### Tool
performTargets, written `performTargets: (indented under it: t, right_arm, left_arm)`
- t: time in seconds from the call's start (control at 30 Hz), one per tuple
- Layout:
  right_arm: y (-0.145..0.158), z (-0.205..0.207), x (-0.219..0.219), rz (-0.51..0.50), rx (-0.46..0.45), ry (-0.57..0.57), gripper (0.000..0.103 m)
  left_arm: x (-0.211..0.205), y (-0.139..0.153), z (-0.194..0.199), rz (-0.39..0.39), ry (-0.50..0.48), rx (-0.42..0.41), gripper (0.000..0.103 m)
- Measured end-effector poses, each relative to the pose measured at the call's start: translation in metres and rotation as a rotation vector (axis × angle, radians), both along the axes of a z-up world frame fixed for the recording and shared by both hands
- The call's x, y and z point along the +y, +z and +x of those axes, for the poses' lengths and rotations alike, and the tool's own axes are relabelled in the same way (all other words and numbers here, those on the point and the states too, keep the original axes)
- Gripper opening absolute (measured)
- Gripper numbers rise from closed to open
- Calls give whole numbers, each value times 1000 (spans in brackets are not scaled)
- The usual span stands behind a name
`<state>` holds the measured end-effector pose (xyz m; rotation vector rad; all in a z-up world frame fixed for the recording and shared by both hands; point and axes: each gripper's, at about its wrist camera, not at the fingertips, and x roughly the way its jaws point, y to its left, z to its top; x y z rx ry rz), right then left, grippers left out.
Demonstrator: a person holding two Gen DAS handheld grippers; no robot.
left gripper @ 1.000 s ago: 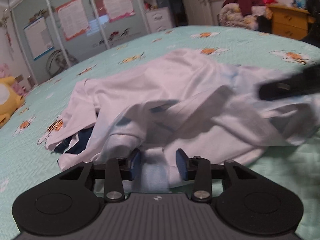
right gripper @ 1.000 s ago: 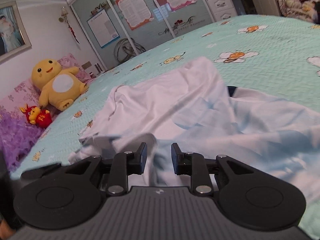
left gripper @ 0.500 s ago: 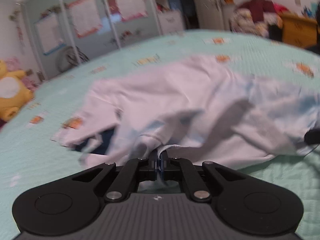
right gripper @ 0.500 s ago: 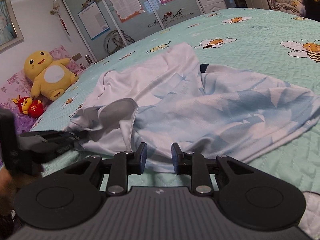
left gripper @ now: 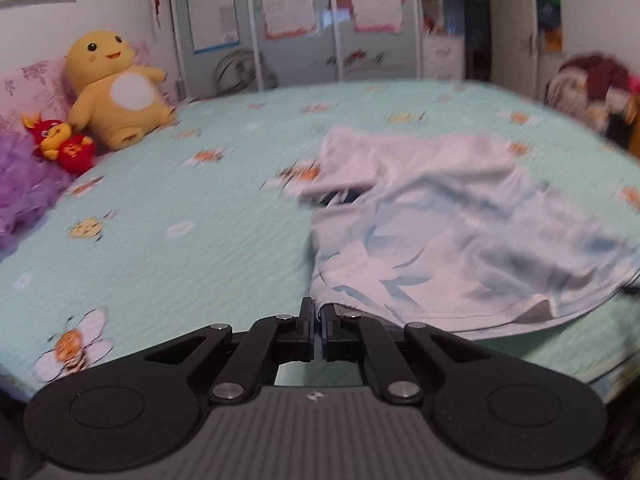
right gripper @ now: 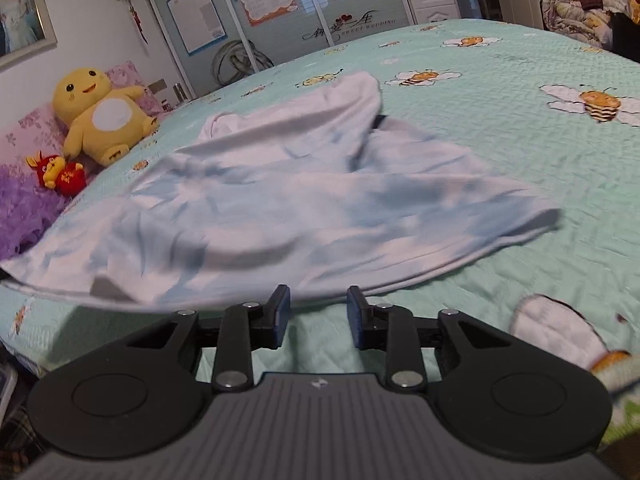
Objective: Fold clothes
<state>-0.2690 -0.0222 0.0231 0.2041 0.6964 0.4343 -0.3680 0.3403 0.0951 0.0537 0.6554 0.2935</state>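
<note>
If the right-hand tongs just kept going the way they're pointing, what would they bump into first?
Most likely the near hem of the pale shirt, which lies just beyond the tips of the right tongs. Their jaws are opening, with nothing between them. Depth is hard to judge, so they might touch the bedspread under that hem first.

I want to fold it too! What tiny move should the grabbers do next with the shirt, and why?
Probably the right gripper should slide forward and close on the shirt's near hem. The left gripper already pinches one corner, while the right one's jaws are opening with only the bedspread between them. Both corners must be held to spread it flat.
</note>
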Motion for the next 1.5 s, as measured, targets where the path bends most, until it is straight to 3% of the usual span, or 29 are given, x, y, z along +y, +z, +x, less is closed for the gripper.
performTargets:
  t: [0.17, 0.27, 0.47, 0.67, 1.07, 1.13, 1.2, 1.4, 1.5]
  right_arm:
    - [9, -11, -27, -65, -57, -75, 43]
    - [11, -8, -41, -185, -127, -131, 45]
    - [-8, 19, -58, -470, -168, -203, 45]
    - [-12, 30, -69, -378, -144, -229, 45]
    - [-15, 55, -64, -288, -115, -245, 44]
    - [-17, 59, -60, -286, -109, -226, 39]
    - [-18, 61, -57, -283, -96, -208, 0]
    - [4, 35, -53, -250, -30, -100, 0]
    - [12, 13, -49, -235, 12, -14, 0]
  left_arm:
    - [1, -24, 4, -2, 14, 58, 3]
    - [5, -28, 6, -9, 30, 66, 3]
    - [12, -31, 10, -14, 46, 77, 4]
    - [11, -34, 18, -8, 48, 99, 4]
    - [14, -41, 25, -13, 61, 115, 4]
    - [15, -38, 25, -7, 66, 94, 4]
    - [17, -30, 24, 26, 74, 55, 4]
    - [33, 10, 7, 167, 139, -80, 4]
    - [49, 5, 6, 163, 183, -40, 4]
